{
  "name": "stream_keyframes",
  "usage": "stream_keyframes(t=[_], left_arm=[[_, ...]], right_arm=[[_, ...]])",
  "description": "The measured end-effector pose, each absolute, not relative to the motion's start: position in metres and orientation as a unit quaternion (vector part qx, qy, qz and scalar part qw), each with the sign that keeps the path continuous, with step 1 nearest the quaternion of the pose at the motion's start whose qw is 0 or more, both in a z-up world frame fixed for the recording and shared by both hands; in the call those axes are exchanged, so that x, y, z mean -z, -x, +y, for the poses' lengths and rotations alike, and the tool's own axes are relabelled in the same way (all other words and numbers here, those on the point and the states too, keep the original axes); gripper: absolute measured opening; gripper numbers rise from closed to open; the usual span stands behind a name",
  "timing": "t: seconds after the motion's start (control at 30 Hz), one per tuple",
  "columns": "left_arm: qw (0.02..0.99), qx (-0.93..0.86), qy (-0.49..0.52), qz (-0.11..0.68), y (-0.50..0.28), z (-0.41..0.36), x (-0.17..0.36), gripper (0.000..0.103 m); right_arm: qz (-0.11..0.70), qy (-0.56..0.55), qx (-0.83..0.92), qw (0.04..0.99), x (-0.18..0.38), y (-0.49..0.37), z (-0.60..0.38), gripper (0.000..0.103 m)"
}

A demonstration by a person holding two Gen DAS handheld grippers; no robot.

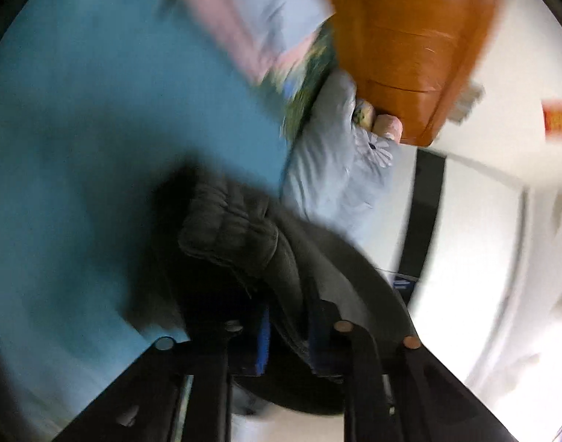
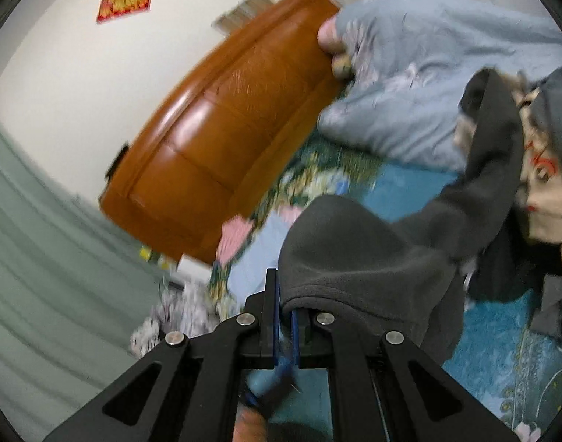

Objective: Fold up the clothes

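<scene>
Both grippers are clamped on one dark grey garment [image 2: 373,258] above the teal bedsheet [image 1: 78,147]. The left gripper [image 1: 288,339] pinches a thick, bunched edge that rises straight ahead of its blue pads. The right gripper [image 2: 285,316] pinches a hem; the cloth drapes off to its right. A brown headboard [image 2: 222,125] stands beyond, with a pale blue quilt [image 2: 409,103] beside it.
</scene>
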State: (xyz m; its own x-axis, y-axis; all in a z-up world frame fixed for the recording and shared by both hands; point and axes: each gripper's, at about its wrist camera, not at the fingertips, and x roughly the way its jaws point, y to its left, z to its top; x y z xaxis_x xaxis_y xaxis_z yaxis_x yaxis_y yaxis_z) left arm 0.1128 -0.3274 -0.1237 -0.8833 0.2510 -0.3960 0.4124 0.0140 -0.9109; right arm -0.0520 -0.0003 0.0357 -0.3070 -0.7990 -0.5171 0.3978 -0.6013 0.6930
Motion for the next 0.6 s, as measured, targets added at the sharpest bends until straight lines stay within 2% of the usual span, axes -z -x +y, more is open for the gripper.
stream_keyframes(t=[0.1, 0.13, 0.2, 0.27, 0.3, 0.4, 0.47, 0.6], left_arm=[[0.112, 0.712, -0.249, 0.647, -0.121, -0.372, 0.098, 0.010], [0.133, 0.725, -0.257, 0.626, -0.123, -0.385, 0.092, 0.010], [0.166, 0.745, -0.272, 0.586, -0.126, -0.410, 0.086, 0.010], [0.186, 0.749, -0.285, 0.568, -0.128, -0.429, 0.094, 0.010], [0.196, 0.749, -0.291, 0.563, -0.130, -0.434, 0.100, 0.009], [0.210, 0.744, -0.305, 0.555, -0.138, -0.447, 0.119, 0.010], [0.213, 0.740, -0.311, 0.557, -0.148, -0.458, 0.130, 0.010], [0.216, 0.728, -0.319, 0.567, -0.149, -0.471, 0.149, 0.009]], right_arm=[[-0.190, -0.451, 0.765, 0.419, -0.019, 0.045, -0.032, 0.006], [-0.182, -0.460, 0.755, 0.430, -0.014, 0.043, -0.044, 0.009], [-0.165, -0.480, 0.729, 0.460, -0.005, 0.038, -0.066, 0.022], [-0.169, -0.473, 0.715, 0.485, -0.004, 0.029, -0.062, 0.051], [-0.171, -0.469, 0.709, 0.498, -0.003, 0.025, -0.060, 0.054], [-0.188, -0.467, 0.714, 0.487, 0.010, 0.018, -0.032, 0.058], [-0.195, -0.492, 0.738, 0.419, 0.045, 0.023, -0.002, 0.059], [-0.257, -0.586, 0.724, 0.258, 0.153, 0.021, 0.054, 0.059]])
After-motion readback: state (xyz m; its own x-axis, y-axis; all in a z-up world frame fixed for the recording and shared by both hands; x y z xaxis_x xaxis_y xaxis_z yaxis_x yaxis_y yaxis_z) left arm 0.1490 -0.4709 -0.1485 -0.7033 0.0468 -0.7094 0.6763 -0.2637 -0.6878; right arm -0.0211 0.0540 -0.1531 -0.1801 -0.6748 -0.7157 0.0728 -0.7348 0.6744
